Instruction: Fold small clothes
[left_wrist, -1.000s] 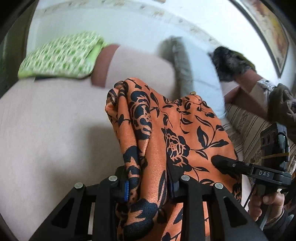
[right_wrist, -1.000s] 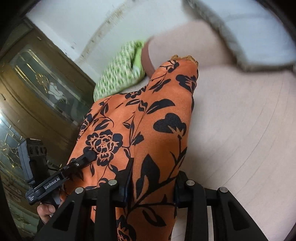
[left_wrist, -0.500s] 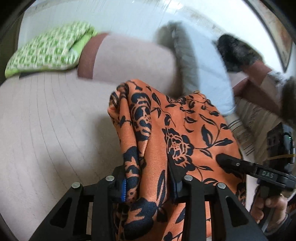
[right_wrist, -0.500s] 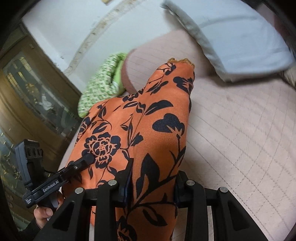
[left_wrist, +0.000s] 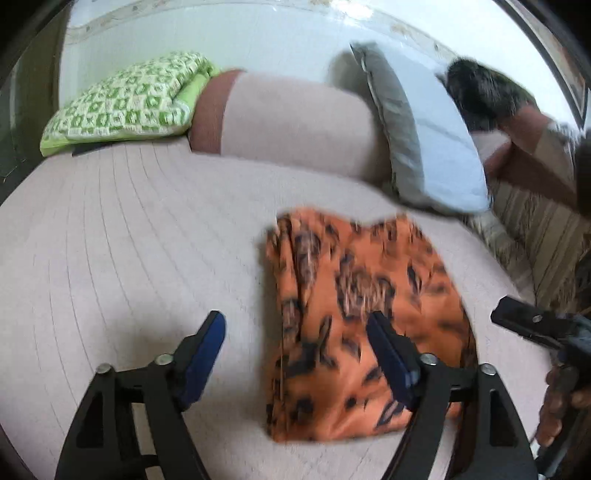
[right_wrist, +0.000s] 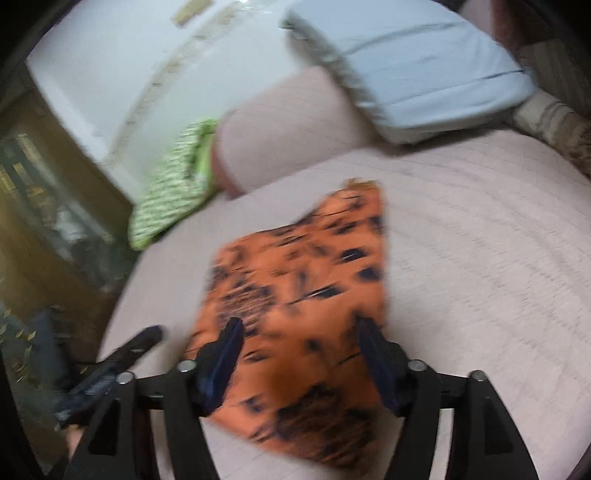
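At frame center, my 2 grippers, left gripper (left_wrist: 295, 354) and right gripper (right_wrist: 295, 354), are opening; the orange garment (left_wrist: 354, 295), pinched a second ago, drops folded onto the bed (left_wrist: 110, 236).

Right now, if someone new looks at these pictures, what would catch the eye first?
First, the orange cloth with black flowers, lying on the pale pink bed cover in the middle of both views. Next, the left gripper and right gripper, jaws opening around it. Behind, a green patterned pillow at the far left.
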